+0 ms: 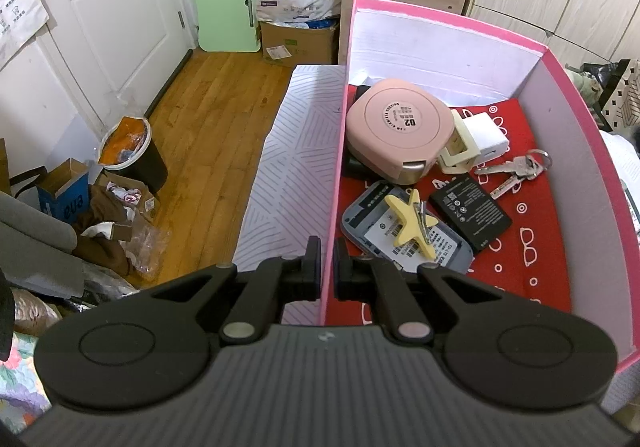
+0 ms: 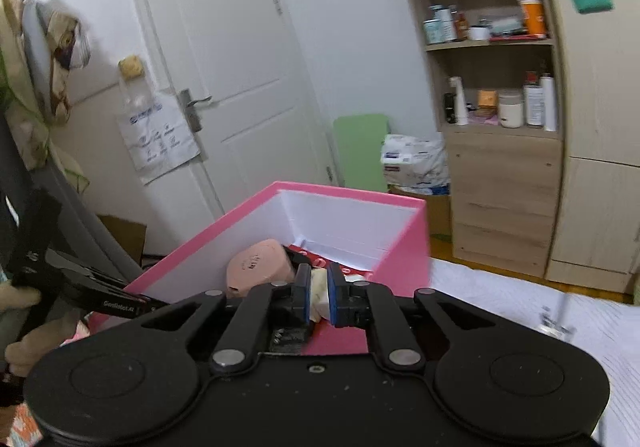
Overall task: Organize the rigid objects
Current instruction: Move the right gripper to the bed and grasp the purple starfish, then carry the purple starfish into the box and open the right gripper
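Your left gripper [image 1: 328, 263] is clamped on the pink box's [image 1: 440, 13] near wall; keep it steady. Right gripper [image 2: 319, 297] hangs over that box, jaws slightly parted, apparently gripping nothing. Lower it toward the cream adapter [image 1: 460, 151] beside the pink case [image 1: 400, 131].

Legible markings: "02" printed on the round label of the pink case [image 1: 398, 127] inside the pink box [image 1: 576, 99]. White lettering reading roughly "GenRobot.AI" on the arm of the left gripper [image 2: 116, 297], seen in the right wrist view. Print on the black battery [image 1: 472, 211], grey device [image 1: 400, 235] and hanging bag [image 2: 158, 135] is too small to read.
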A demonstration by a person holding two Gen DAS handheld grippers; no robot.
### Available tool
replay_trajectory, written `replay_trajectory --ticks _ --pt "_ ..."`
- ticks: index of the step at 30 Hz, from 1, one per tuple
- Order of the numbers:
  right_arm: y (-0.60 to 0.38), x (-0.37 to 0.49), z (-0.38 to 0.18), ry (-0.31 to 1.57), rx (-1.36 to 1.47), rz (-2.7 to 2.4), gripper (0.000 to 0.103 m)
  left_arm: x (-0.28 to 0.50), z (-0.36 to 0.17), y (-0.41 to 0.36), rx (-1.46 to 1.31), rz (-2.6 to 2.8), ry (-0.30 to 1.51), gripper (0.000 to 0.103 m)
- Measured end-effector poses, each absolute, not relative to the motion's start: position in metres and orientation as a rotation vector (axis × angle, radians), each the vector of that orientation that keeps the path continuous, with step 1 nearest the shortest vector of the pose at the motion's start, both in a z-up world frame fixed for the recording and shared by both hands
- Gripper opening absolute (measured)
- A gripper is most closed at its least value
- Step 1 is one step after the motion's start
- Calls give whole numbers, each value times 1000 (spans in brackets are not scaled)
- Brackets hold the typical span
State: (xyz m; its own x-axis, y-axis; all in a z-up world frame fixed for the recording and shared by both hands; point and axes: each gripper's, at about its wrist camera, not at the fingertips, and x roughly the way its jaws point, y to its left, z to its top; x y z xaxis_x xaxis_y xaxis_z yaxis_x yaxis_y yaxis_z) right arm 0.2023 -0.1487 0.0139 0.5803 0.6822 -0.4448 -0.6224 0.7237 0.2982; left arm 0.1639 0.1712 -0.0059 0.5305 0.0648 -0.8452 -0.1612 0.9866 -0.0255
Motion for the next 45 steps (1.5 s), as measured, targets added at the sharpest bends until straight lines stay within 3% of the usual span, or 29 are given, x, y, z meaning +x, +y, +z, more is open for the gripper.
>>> replay_trajectory --ticks 6,18,36,44,45 --pt "-203 185 12 628 137 628 22 164 -6 170 -96 141 1009 5" --pt "-286 162 -28 712 163 385 27 166 -11 167 -89 175 1014 5" --pt "-245 160 -70 650 -138 485 52 165 -13 160 0 154 1010 5" --pt "-228 176 -86 662 -226 413 53 169 -12 158 55 96 1060 5" --pt "-224 175 -87 652 -252 409 50 170 -12 157 63 89 1070 5"
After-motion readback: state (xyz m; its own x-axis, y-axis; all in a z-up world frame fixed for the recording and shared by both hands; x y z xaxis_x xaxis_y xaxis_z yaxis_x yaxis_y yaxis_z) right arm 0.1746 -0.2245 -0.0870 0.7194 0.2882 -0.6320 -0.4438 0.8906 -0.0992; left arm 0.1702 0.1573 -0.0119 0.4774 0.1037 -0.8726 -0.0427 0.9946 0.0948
